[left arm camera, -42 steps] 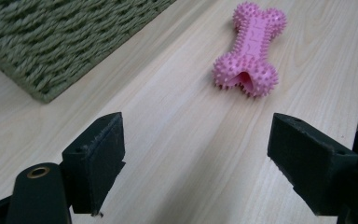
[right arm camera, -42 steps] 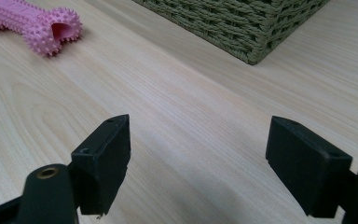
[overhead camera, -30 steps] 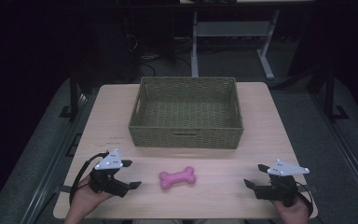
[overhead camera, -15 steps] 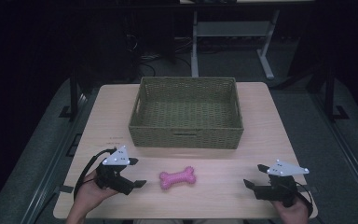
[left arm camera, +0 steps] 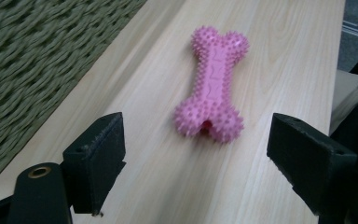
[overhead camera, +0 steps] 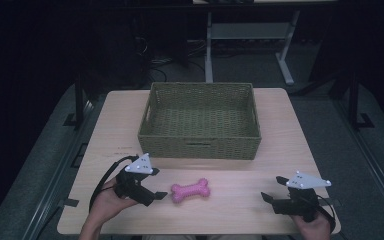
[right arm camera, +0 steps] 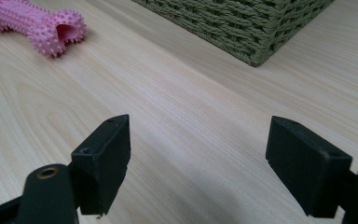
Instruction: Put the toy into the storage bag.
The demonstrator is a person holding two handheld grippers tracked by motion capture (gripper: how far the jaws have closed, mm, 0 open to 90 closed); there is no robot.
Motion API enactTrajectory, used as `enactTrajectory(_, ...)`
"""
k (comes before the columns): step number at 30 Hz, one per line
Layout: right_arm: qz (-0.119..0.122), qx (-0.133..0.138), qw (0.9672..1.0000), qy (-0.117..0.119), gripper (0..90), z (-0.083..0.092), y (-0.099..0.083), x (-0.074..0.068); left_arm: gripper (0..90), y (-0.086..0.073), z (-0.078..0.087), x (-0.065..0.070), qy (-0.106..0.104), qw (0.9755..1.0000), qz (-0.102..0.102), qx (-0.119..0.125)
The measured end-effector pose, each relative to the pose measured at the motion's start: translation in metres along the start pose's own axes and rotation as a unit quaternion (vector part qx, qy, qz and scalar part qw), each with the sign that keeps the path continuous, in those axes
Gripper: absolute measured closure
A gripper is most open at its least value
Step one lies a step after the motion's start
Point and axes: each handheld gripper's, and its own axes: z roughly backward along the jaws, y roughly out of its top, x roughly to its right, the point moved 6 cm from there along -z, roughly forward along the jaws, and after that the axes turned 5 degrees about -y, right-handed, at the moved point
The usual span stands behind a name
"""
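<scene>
Near the counter's (overhead camera: 105,125) front edge, the left hand-held gripper (overhead camera: 152,191) has its jaws spread wide, aimed at a pink spiky bone toy (overhead camera: 190,190) lying flat just ahead of them, untouched. The right hand-held gripper (overhead camera: 274,189), also spread and empty, sits well apart to the toy's right. Beyond the toy stands a green woven basket (overhead camera: 198,146).

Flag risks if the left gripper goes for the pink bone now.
1. The left gripper is open, in line with the bone's knobbed end; closing there may pinch the wide spiky lobes, which could slip.
2. The basket wall stands close beside the approach; a wide swing could bump it.
</scene>
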Motion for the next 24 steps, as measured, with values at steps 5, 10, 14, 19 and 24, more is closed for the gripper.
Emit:
enactTrajectory(5, -0.002, 0.000, 1.0000, 0.001, 21.5, 0.000, 0.000, 0.000, 18.9, 0.009, -0.011, 0.001, -0.008, 0.9998, -0.007, -0.015)
enactTrajectory(10, -0.001, -0.001, 1.0000, 0.002, 21.6, 0.000, 0.000, 0.000, 19.0, 0.015, -0.022, 0.002, -0.013, 0.9994, -0.011, -0.031)
enactTrajectory(14, -0.001, -0.001, 1.0000, 0.002, 21.6, 0.000, 0.000, 0.000, 19.6, 0.020, -0.031, 0.003, -0.016, 0.9985, -0.021, -0.049)
enactTrajectory(19, 0.002, -0.002, 1.0000, 0.002, 21.6, 0.000, 0.000, 0.000, 20.5, 0.028, -0.041, 0.003, -0.018, 0.9977, -0.026, -0.060)
enactTrajectory(24, 0.001, 0.000, 1.0000, 0.002, 21.6, 0.000, 0.000, 0.000, 21.7, 0.030, -0.049, 0.003, -0.021, 0.9971, -0.022, -0.070)
